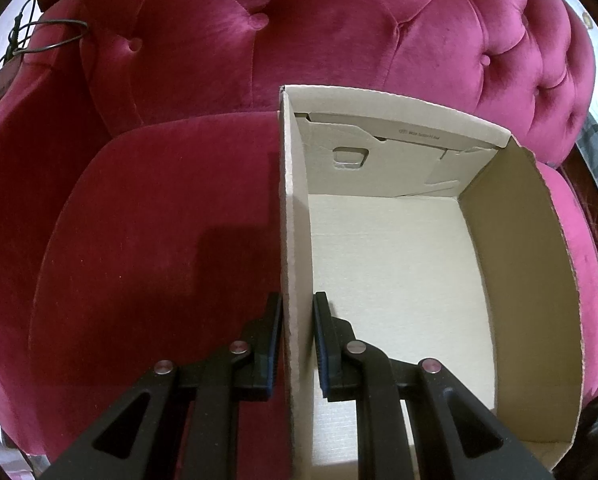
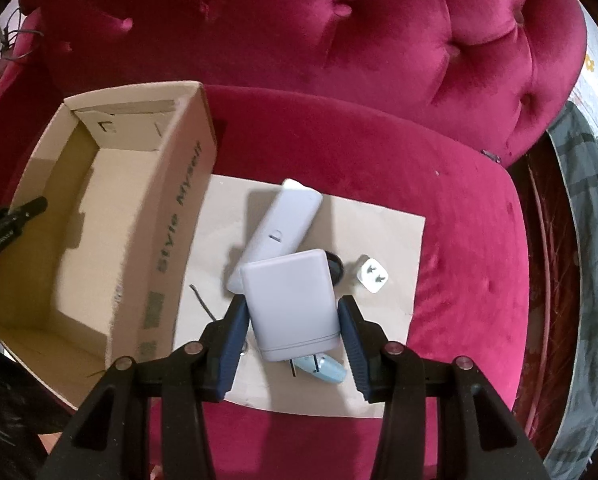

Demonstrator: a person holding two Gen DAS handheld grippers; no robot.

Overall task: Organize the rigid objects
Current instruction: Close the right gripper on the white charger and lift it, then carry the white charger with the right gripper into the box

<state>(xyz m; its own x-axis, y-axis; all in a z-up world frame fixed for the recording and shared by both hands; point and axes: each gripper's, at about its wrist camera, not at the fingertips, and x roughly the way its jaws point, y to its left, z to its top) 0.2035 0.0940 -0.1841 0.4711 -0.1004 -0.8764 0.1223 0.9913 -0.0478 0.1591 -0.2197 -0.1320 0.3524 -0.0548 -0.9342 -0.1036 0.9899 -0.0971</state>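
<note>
An open cardboard box (image 1: 515, 240) sits on a magenta velvet armchair. My left gripper (image 1: 297, 300) is shut on the box's left wall (image 1: 295, 200), one finger outside and one inside. In the right wrist view my right gripper (image 2: 293, 304) is shut on a white rounded rectangular case (image 2: 287, 280), held above a flat cardboard sheet (image 2: 387, 340). On the sheet below lie a long white device (image 2: 283, 216), a white plug adapter (image 2: 373, 276), a black round thing (image 2: 337, 270) and a light blue item (image 2: 325, 372), the last two partly hidden by the case.
The box (image 2: 171, 200) stands left of the sheet, printed side facing it, with my left gripper's finger (image 2: 19, 216) at its far wall. A thin wire piece (image 2: 201, 300) lies near the box. The tufted chair back (image 2: 379, 40) rises behind. A dark cable (image 1: 47, 36) hangs at the upper left.
</note>
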